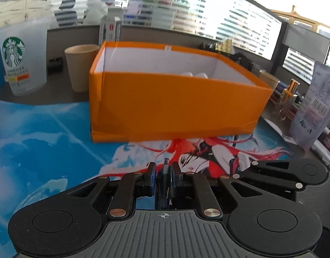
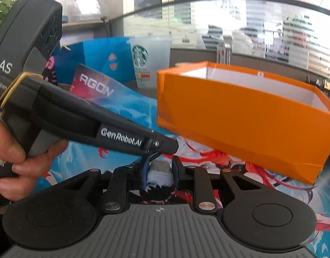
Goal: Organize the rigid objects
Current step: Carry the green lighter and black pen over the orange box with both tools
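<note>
An open orange box (image 1: 173, 107) with white inner walls stands on the printed desk mat (image 1: 46, 139); white objects (image 1: 195, 74) peek over its rim. My left gripper (image 1: 164, 173) is shut on a thin dark blue object (image 1: 165, 185), low over the mat in front of the box. In the right wrist view the box (image 2: 246, 120) is ahead to the right. My right gripper (image 2: 159, 172) has a narrow gap between its blue pads, with a small pale thing (image 2: 159, 168) between them; whether it is gripped is unclear. The left gripper's body (image 2: 89, 126) crosses in front of it, held by a hand (image 2: 16, 150).
A Starbucks plastic cup (image 1: 21, 58) and a tan paper cup (image 1: 80, 66) stand left of the box. A small upright carton (image 1: 109, 31) is behind it. A printed pouch (image 1: 315, 107) and a wooden stand (image 1: 288, 94) are at right. A blue bag (image 2: 100, 58) and AGON card (image 2: 94, 86) lie far left.
</note>
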A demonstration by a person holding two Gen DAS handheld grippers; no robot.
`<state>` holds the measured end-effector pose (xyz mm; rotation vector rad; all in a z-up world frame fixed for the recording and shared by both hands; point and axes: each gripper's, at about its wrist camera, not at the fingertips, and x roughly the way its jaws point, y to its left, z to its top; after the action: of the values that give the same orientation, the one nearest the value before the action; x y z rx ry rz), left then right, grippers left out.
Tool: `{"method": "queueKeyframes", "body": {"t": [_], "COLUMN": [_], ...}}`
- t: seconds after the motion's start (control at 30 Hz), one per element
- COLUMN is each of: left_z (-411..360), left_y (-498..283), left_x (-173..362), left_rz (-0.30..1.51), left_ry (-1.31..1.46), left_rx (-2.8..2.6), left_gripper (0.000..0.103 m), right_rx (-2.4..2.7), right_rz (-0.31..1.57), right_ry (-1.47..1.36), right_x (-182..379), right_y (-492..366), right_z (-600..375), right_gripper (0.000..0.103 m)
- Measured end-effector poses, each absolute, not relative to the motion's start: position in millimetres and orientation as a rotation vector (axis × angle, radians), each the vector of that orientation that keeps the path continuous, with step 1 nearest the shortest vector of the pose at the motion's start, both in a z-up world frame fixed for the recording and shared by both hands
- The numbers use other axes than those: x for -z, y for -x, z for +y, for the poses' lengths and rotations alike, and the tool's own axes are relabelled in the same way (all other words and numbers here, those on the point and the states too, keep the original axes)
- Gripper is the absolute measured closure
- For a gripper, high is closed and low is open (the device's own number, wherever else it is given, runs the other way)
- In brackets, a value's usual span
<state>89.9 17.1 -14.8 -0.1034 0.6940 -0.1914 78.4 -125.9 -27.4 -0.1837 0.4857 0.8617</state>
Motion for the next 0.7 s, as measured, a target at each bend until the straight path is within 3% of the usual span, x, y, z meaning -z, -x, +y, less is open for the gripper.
{"method": "queueKeyframes", "body": {"t": [0.47, 0.57, 0.7], "left_z": [15.1, 14.3, 14.7], "left_y": [-90.4, -90.1, -89.2], "left_x": [24.4, 25.2, 25.4], "left_rz": [0.699, 0.690, 0.694], "left_ry": [0.050, 0.052, 0.078], "left_rx": [0.169, 0.201, 0.214], "left_gripper": [0.084, 0.090, 0.091], "right_rx": [-0.834, -0.825, -0.816], "right_rz": [0.560, 0.555, 0.558], "right_ry": [0.300, 0.298, 0.280], "right_x": [37.9, 37.2, 37.1], "right_y": [-80.9, -80.0, -79.6], "right_z": [-115.8, -115.8, -121.0], "right_gripper": [0.081, 0.082, 0.082]}}
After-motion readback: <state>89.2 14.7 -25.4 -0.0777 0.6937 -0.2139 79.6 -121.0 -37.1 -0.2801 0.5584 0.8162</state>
